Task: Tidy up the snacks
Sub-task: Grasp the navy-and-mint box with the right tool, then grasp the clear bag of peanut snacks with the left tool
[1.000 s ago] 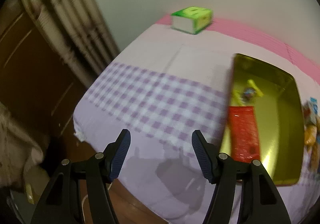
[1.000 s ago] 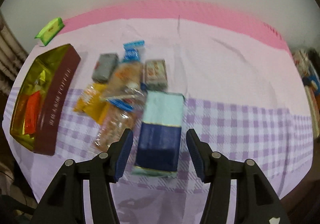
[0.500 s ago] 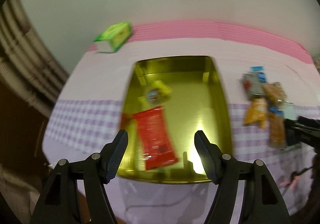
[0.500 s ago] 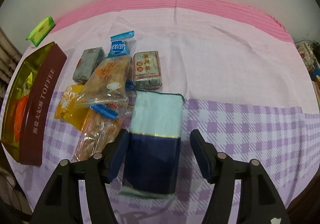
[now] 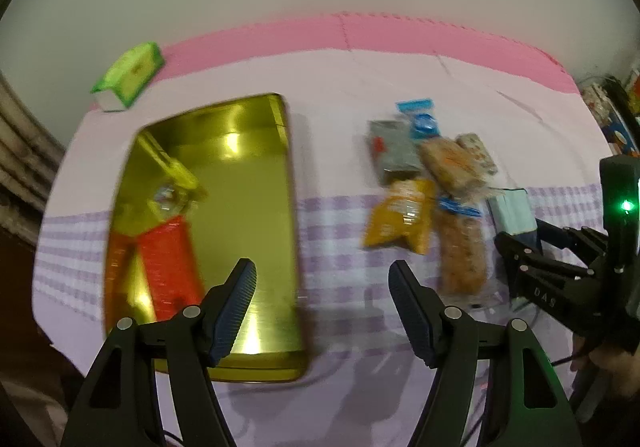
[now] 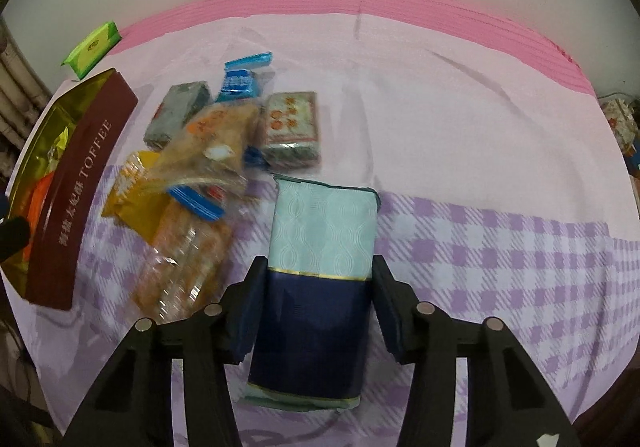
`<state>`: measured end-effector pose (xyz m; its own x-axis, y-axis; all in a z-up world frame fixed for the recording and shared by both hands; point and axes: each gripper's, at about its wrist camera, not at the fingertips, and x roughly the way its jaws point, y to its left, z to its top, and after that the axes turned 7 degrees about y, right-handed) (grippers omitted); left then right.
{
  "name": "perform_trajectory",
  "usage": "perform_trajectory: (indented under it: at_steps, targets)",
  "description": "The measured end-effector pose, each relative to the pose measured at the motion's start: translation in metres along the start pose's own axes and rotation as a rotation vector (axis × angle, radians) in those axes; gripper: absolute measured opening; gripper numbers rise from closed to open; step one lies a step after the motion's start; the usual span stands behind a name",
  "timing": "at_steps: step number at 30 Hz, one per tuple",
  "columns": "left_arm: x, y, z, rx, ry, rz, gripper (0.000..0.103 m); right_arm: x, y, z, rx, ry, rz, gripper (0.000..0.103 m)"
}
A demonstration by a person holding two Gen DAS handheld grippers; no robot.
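A teal and dark blue packet lies flat on the checked cloth. My right gripper straddles its dark lower half; the jaws are closing and both pads touch its long sides. Left of it lies a pile of snacks: a grey packet, a blue wrapper, a patterned block, a yellow packet and clear biscuit packs. The gold toffee tin holds a red packet and a yellow sweet. My left gripper hangs open and empty over the tin's right rim.
A green tissue pack sits at the back left near the pink strip. The table's near edge runs just below both grippers. Curtains hang at the far left. Boxes and clutter stand off the table's right end.
The left gripper swung from the table's left corner to above the tin's right side. The right gripper sank onto the teal and blue packet and its jaws narrowed against the packet's sides.
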<state>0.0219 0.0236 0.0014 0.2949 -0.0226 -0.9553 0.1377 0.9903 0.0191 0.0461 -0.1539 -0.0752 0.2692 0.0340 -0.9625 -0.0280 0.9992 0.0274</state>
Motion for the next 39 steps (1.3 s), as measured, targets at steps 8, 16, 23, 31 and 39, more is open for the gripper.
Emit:
perform_trajectory:
  at_steps: [8, 16, 23, 31, 39]
  targets:
    - [0.019, -0.05, 0.006, 0.073, 0.056, -0.08, 0.069, -0.007, -0.061, -0.018, 0.094, 0.007, -0.04, 0.047]
    - [0.043, -0.09, 0.02, 0.119, 0.121, -0.088, 0.069, -0.009, -0.089, -0.023, 0.16, 0.011, -0.046, 0.047]
    - [0.064, -0.1, 0.032, 0.109, 0.158, -0.06, 0.064, -0.009, -0.091, -0.019, 0.163, 0.014, -0.043, 0.048]
    - [0.085, -0.114, 0.048, 0.103, 0.192, -0.07, 0.049, -0.01, -0.088, -0.023, 0.167, 0.015, -0.04, 0.048]
    - [0.089, -0.125, 0.043, 0.142, 0.185, -0.046, 0.04, -0.009, -0.092, -0.018, 0.169, 0.016, -0.041, 0.048]
